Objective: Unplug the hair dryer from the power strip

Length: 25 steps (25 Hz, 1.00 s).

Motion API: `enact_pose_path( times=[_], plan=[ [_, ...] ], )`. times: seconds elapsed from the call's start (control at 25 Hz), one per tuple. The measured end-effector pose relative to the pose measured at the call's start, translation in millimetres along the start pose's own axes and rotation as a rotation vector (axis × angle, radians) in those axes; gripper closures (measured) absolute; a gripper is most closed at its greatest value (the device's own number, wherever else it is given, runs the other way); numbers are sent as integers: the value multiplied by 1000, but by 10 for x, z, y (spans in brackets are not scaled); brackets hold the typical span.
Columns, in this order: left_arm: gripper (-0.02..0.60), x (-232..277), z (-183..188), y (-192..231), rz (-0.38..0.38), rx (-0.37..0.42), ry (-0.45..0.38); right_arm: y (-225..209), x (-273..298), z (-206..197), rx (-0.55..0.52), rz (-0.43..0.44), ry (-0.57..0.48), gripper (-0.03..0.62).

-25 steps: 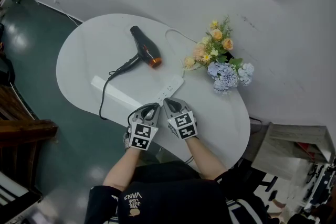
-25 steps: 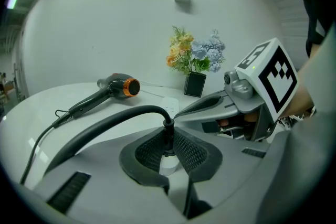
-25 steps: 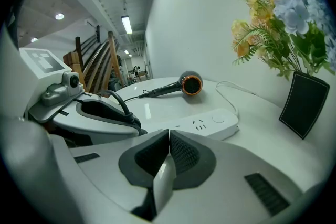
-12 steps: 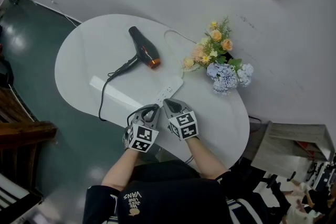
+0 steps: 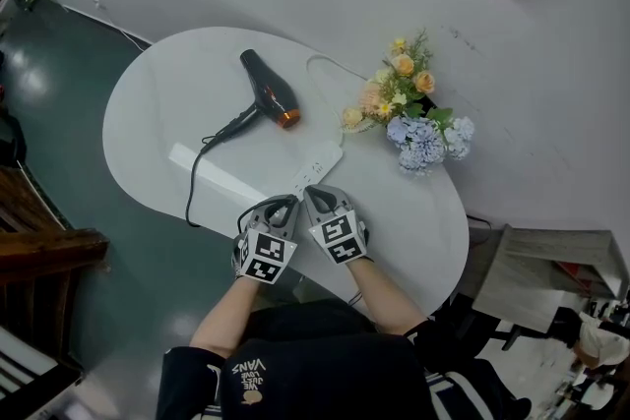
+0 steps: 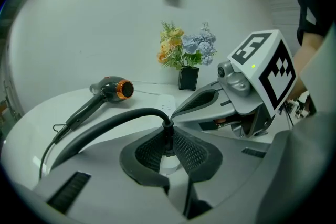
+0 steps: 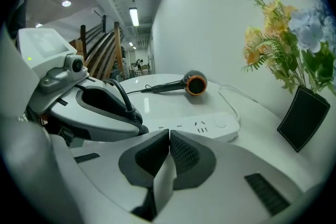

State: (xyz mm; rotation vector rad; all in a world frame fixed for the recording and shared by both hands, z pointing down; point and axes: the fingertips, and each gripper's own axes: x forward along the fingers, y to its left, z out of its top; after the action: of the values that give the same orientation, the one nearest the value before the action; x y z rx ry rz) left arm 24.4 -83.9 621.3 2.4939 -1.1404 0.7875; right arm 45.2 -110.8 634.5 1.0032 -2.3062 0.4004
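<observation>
Little has shifted: the left gripper [image 5: 283,203] and right gripper [image 5: 313,196] stay side by side at the strip's [image 5: 321,166] near end, the left rolled slightly. Left jaws pinch the plug [image 6: 167,132] where the cord [image 5: 195,170] enters it. Right jaws are pressed together, empty. The dryer [image 5: 268,91] lies on the table [image 5: 157,113], well beyond the strip.

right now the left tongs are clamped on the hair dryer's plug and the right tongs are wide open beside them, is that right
Not quite: the right tongs are shut, pads together with nothing between them, as the right gripper view shows. The rest stands. The left tongs are clamped on the black plug of the hair dryer, and the two sit side by side.
</observation>
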Motion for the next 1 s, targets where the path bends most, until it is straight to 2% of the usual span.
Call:
enact_pose_path(
  times=[0.24,0.32,0.36,0.4,0.48,0.56,0.84,0.92,1.0],
  plan=[
    [523,-4,-1,-82,29,209,20,-4,0,-4,31,-1,12,549],
    [523,-8,-8,-99,28,235,25,4,0,-10,15,-2,20,549],
    [523,-8,-11,-94,23,209,26,8,1,-11,4,-2,24,549],
    [523,-6,-18,-78,13,148,26,11,2,-13,-3,-2,25,549],
    [523,-5,-30,-24,-12,-17,25,13,5,-13,-5,0,24,549],
    [523,-17,-37,14,-22,-98,25,24,9,-9,-1,4,25,549],
    [522,-39,-39,104,-14,-229,-1,40,23,6,12,12,23,549],
    [522,-47,-40,107,-7,-203,-1,40,25,5,37,21,19,549],
    [523,-51,-33,101,1,-135,1,38,34,14,59,33,17,549]
  ],
)
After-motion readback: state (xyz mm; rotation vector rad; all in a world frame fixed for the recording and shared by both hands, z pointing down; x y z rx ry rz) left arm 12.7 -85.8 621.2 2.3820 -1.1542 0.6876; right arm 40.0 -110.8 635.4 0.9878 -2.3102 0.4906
